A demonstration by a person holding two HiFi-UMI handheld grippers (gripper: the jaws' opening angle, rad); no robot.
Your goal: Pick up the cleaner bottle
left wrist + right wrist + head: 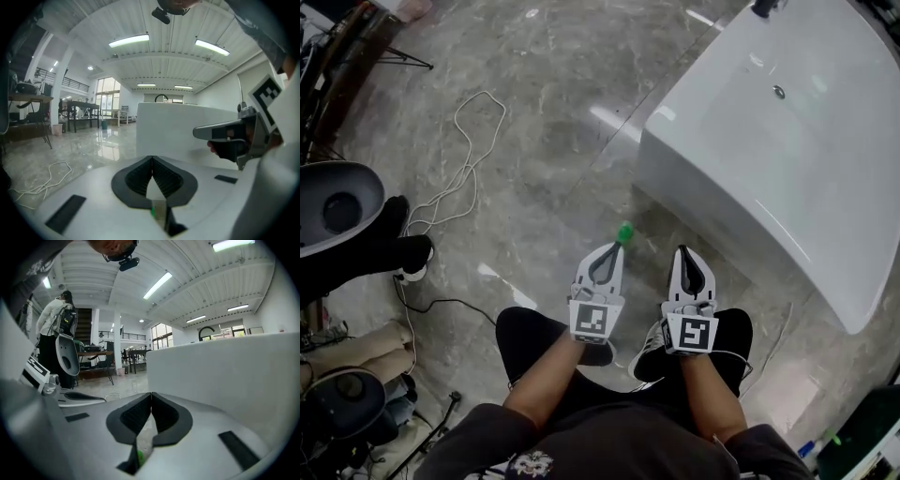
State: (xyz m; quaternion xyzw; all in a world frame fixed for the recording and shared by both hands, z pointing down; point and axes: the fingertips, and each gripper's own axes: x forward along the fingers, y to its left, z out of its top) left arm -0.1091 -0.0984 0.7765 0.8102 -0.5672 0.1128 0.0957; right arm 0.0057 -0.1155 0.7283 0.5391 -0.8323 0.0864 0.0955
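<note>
Listing 2 hand-held tools first: the white plastic left gripper [616, 247], with black ribbed pads and a square-marker cube at its rear, is held forward above the person's knee. Its jaws are fully closed, pad tips pressed together, nothing between them. The matching white right gripper [682, 251] sits just beside it, roughly parallel, its jaws likewise closed tip to tip and empty.

Item 3: the cleaner bottle [624, 232], of which only a small bright green top shows from above. It appears against the floor right at the left gripper's tip, between the grippers and the near corner of the bathtub; its body cannot be made out.

Item 4: a large glossy white bathtub [787, 141], filling the upper right.

Item 5: a polished grey marble-pattern floor [544, 112].

Item 6: a loose white cable [472, 141], looped on the floor at left, well apart from the bottle.

Item 7: a grey rounded chair shell [337, 202], at the left edge.
</note>
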